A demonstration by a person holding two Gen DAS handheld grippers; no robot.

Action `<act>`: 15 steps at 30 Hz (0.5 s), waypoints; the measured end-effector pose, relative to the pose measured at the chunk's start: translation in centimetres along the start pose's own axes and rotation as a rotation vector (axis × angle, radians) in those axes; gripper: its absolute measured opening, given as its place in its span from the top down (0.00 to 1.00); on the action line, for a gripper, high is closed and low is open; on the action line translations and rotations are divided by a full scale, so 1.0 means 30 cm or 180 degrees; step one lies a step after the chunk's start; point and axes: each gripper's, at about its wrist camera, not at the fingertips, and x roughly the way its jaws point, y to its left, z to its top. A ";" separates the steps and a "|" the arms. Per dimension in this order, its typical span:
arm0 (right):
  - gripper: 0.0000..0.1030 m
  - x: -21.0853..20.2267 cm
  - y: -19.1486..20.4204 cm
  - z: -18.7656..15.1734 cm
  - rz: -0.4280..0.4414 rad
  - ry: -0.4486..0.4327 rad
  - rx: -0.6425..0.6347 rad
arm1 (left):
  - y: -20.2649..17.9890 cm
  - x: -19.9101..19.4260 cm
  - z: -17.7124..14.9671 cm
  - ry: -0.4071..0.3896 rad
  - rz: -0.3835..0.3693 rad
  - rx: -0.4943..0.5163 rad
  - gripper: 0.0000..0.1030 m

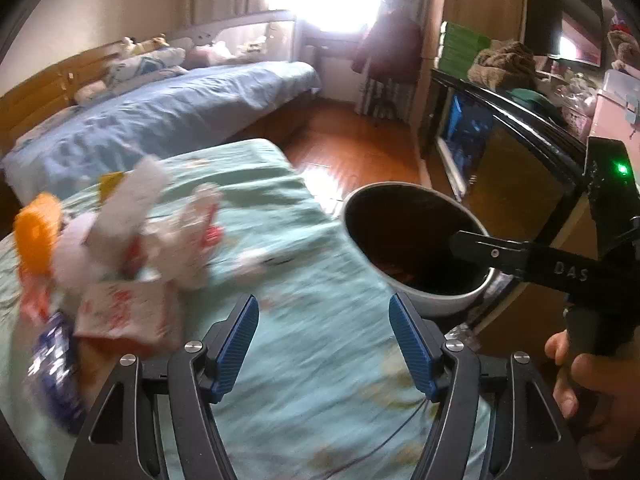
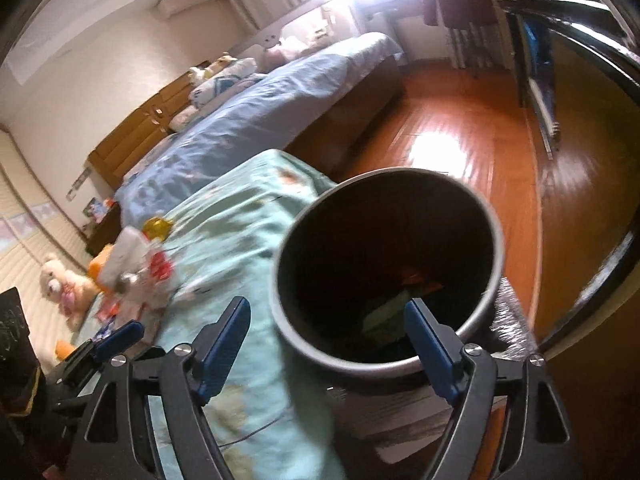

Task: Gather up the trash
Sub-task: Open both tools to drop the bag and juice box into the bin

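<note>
Teal sheet (image 1: 304,320); blurred wrappers (image 1: 132,248), probably; bin (image 2: 384,268) beside.

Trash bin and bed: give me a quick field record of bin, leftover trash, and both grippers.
bin: round, pale outside, dark inside, standing on the floor beside the green-covered bed
bin contents: some pieces at the bottom, too dark to identify
trash left: heap of wrappers and paper on the green cover, blurred
left gripper: open, nothing between the fingers, over the green cover
right gripper: open, nothing held, above the bin's near rim
</note>
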 end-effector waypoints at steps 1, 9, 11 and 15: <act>0.21 -0.002 0.014 -0.007 0.0026 0.0002 -0.0014 | 0.011 -0.021 -0.018 -0.0006 0.0034 -0.0025 0.34; 0.20 0.007 0.160 -0.075 0.0298 0.0050 -0.0205 | 0.083 -0.183 -0.146 -0.0050 0.0299 -0.0231 0.33; 0.20 0.017 0.203 -0.096 0.0375 0.0068 -0.0282 | 0.096 -0.232 -0.180 -0.0095 0.0432 -0.0264 0.33; 0.20 0.041 0.277 -0.126 0.0452 0.0138 -0.0465 | 0.136 -0.297 -0.234 -0.0095 0.0553 -0.0423 0.31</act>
